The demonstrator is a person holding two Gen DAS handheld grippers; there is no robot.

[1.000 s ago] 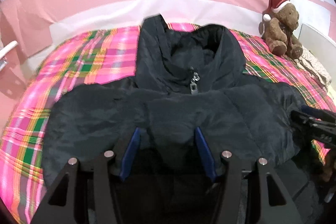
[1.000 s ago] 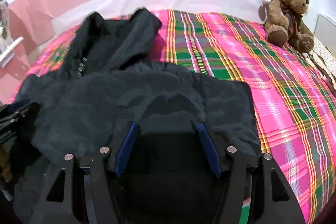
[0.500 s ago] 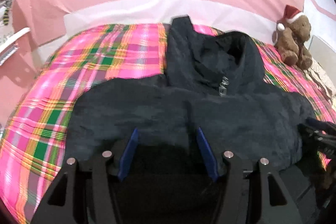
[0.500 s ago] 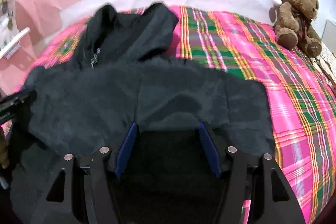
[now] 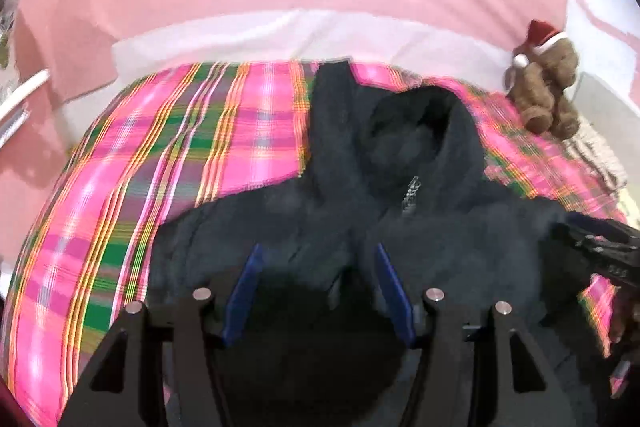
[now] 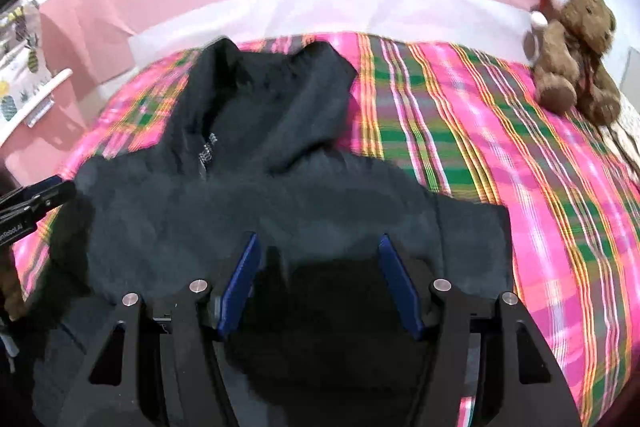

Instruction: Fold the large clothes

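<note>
Lifting the dark jacket off the plaid bed, you've carried both hands up and its near hem with them, so the fold is underway. Hood sits at 12 o'clock, puffy, zip closed. Left gripper and right gripper each pinch hem fabric.

Matt dark cloth jacket, woven plaid bedspread — plush teddy bear
</note>
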